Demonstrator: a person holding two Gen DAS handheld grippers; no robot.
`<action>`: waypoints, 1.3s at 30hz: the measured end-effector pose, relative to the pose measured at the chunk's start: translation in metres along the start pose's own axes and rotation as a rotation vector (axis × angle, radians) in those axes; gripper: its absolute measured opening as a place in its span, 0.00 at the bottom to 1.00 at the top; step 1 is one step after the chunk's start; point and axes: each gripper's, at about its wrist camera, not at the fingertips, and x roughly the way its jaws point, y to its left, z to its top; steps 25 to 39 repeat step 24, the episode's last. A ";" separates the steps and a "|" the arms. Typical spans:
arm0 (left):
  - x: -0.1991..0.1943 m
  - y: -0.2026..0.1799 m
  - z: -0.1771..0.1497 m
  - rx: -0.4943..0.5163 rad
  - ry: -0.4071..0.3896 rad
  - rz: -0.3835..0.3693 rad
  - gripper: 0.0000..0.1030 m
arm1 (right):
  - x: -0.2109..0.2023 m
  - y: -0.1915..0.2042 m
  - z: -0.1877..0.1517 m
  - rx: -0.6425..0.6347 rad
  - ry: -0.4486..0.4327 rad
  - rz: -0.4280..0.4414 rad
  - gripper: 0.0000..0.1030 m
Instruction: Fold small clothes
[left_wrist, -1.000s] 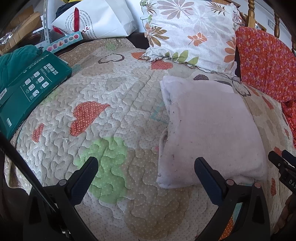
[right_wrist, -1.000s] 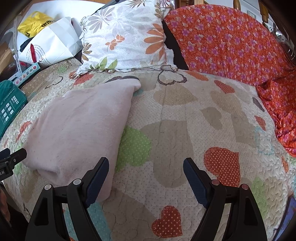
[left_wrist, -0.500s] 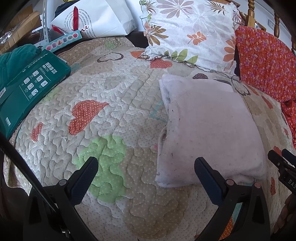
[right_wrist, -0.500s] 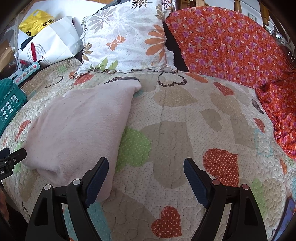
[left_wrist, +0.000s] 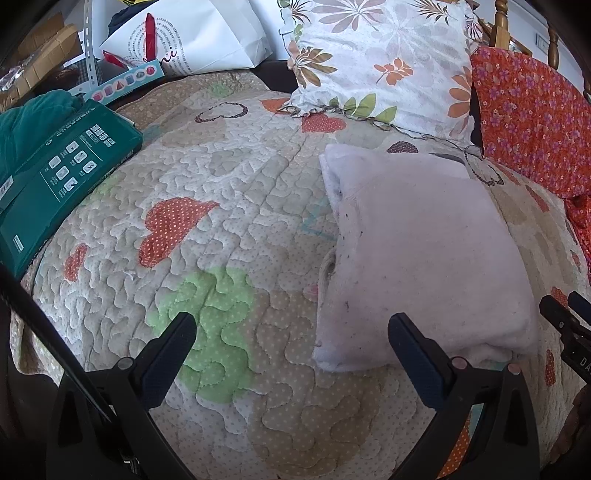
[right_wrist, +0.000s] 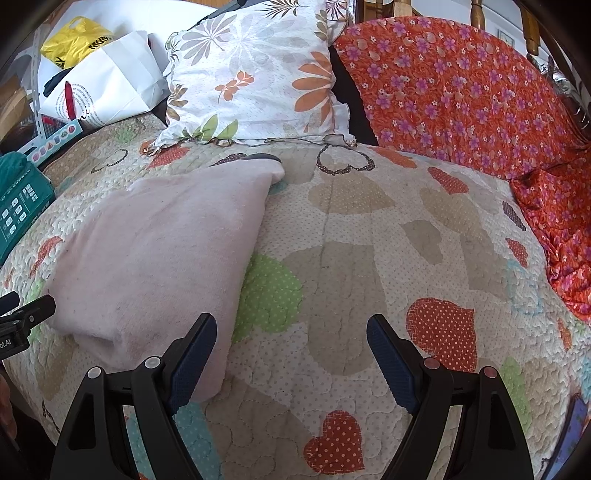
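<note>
A pale pink folded garment (left_wrist: 421, 251) lies flat on the quilted heart-patterned bedspread (left_wrist: 229, 206); it also shows in the right wrist view (right_wrist: 159, 254). My left gripper (left_wrist: 291, 339) is open and empty, held above the quilt at the garment's near left corner, its right finger over the near edge. My right gripper (right_wrist: 291, 343) is open and empty, just right of the garment's near end, its left finger over the cloth's edge. Each gripper's tip shows at the edge of the other's view.
A floral pillow (left_wrist: 384, 62) and an orange flowered cloth (right_wrist: 461, 96) lie at the head of the bed. A green box (left_wrist: 55, 181) sits on the left edge, with a white paper bag (left_wrist: 192, 40) behind it.
Both grippers stay open and nearly still. The views have shifted only slightly; the garment has not moved.
</note>
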 end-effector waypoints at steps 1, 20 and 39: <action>0.000 0.000 0.000 -0.001 0.002 -0.002 1.00 | 0.000 0.001 0.000 -0.002 -0.002 -0.002 0.85; 0.005 -0.003 -0.002 -0.005 0.017 -0.061 1.00 | -0.010 0.028 -0.005 -0.121 -0.064 -0.028 0.85; 0.007 -0.014 -0.003 0.010 0.017 -0.070 1.00 | -0.015 0.030 -0.005 -0.127 -0.075 -0.009 0.85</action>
